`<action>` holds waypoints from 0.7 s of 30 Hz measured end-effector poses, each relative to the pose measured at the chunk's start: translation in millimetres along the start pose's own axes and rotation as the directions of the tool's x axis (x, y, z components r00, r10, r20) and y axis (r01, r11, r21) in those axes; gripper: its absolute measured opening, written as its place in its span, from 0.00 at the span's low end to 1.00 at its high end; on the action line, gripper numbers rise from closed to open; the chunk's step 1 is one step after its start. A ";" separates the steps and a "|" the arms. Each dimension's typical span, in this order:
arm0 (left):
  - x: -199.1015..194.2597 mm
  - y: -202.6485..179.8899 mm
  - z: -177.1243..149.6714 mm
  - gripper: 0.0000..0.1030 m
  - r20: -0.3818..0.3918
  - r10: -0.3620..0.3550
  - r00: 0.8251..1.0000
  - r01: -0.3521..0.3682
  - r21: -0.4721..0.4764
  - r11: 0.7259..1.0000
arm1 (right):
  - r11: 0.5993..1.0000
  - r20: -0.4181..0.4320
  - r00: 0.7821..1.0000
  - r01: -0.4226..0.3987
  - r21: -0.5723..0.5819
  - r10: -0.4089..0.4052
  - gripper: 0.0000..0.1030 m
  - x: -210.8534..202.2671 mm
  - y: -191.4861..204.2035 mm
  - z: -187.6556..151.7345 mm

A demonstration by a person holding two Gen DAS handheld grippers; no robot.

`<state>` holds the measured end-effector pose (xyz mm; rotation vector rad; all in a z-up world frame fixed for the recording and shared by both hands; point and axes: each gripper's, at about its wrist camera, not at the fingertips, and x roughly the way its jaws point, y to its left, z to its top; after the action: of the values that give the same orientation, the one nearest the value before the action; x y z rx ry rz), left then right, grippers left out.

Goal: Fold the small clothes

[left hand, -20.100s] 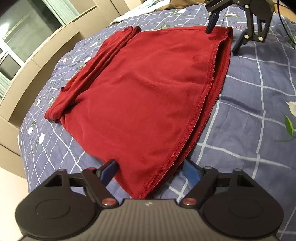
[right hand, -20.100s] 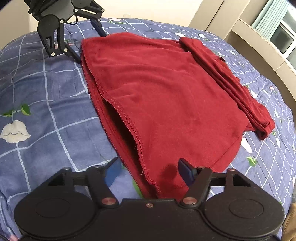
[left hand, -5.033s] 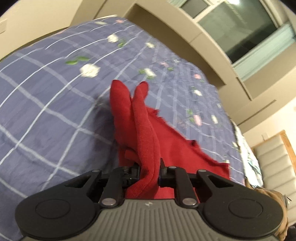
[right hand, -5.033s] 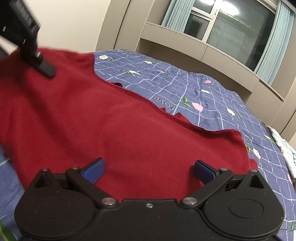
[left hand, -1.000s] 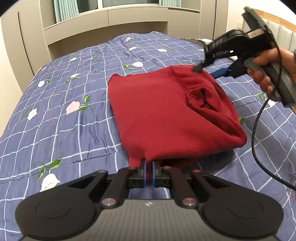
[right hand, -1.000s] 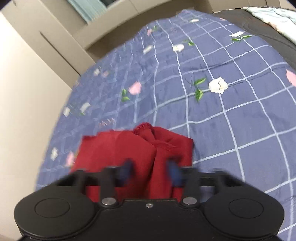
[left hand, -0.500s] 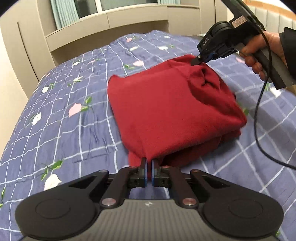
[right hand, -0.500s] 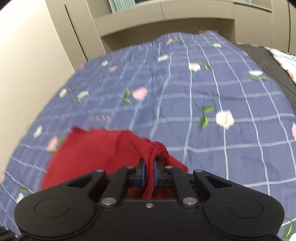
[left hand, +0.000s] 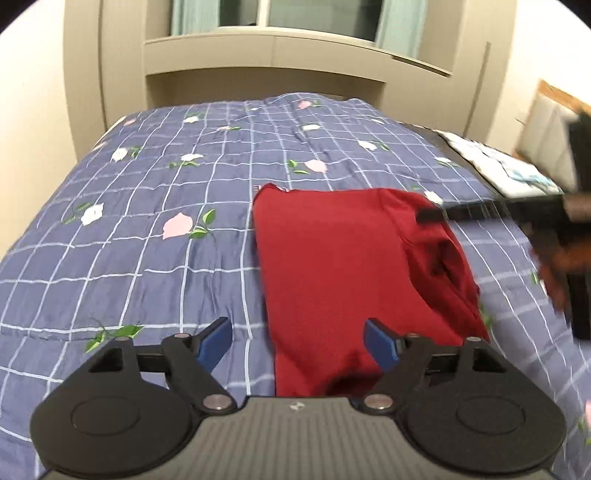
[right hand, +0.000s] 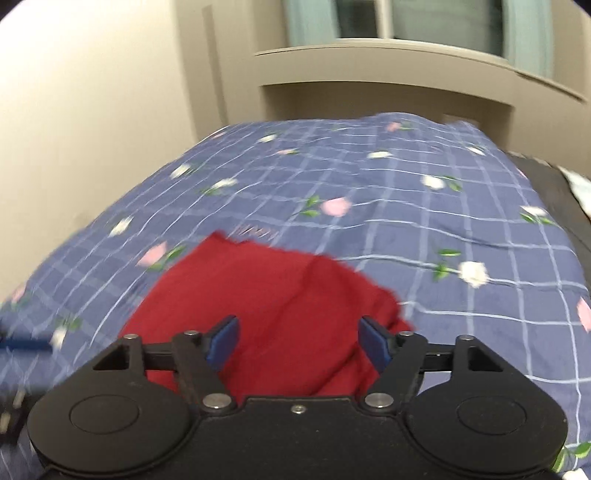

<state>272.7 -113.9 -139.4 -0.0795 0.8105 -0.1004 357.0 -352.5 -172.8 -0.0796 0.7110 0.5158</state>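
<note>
Both grippers, left gripper (left hand: pixel 298 345) and right gripper (right hand: pixel 298 341), spread wide, empty. Red garment (left hand: pixel 343 273) folded; your 3 o'clock edge bulges—press flat, square corners.

A blue checked floral bedspread (left hand: pixel 155 236) lies before a beige built-in shelf (left hand: pixel 266 55) and window (left hand: pixel 317 14).

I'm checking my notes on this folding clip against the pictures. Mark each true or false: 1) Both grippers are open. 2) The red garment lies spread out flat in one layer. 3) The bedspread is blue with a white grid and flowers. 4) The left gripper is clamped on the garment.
1) True: the left gripper and right gripper are both open.
2) False: the red garment lies folded into a compact bundle.
3) True: the bedspread is blue, gridded and flowered.
4) False: its jaws stand apart, holding nothing.
</note>
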 end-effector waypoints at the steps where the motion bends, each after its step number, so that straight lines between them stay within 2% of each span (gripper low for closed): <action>1: 5.9 2.4 1.6 0.80 -0.013 0.007 1.000 -0.007 -0.022 1.000 | 1.000 -0.005 1.000 0.006 -0.025 -0.006 0.72 0.2 5.0 -4.2; 5: 21.3 16.8 -6.7 0.76 -0.072 -0.014 0.997 0.007 -0.098 0.995 | 0.994 -0.058 0.993 0.100 -0.052 -0.103 0.71 8.8 3.7 -24.6; 11: 29.7 35.8 -28.3 0.77 -0.167 -0.024 0.986 -0.005 -0.170 0.985 | 0.994 -0.064 0.993 0.104 0.043 -0.101 0.81 12.1 -21.6 -44.8; 14: 20.3 38.7 -21.4 0.76 -0.141 -0.039 0.989 0.010 -0.199 0.980 | 0.995 -0.038 0.996 0.077 0.068 -0.074 0.80 3.9 -21.3 -38.4; 15: 16.1 38.7 -17.6 0.79 -0.122 -0.045 0.992 0.019 -0.203 0.979 | 0.996 -0.014 0.998 0.059 0.069 -0.058 0.81 -1.3 -21.0 -35.0; 18: 9.3 38.7 -5.5 0.84 -0.048 -0.073 0.996 0.060 -0.232 0.971 | 0.998 0.036 0.999 0.028 0.058 -0.030 0.89 -7.2 -20.3 -21.9; 21: 23.7 30.6 13.6 0.85 -0.037 -0.070 0.997 0.060 -0.231 0.971 | 0.998 0.042 0.999 0.026 0.054 -0.028 0.89 7.2 -21.0 -4.9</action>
<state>300.6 -85.9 -150.5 -0.3241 0.8623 -0.0697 368.7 -368.9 -183.2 -0.0277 0.6804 0.4710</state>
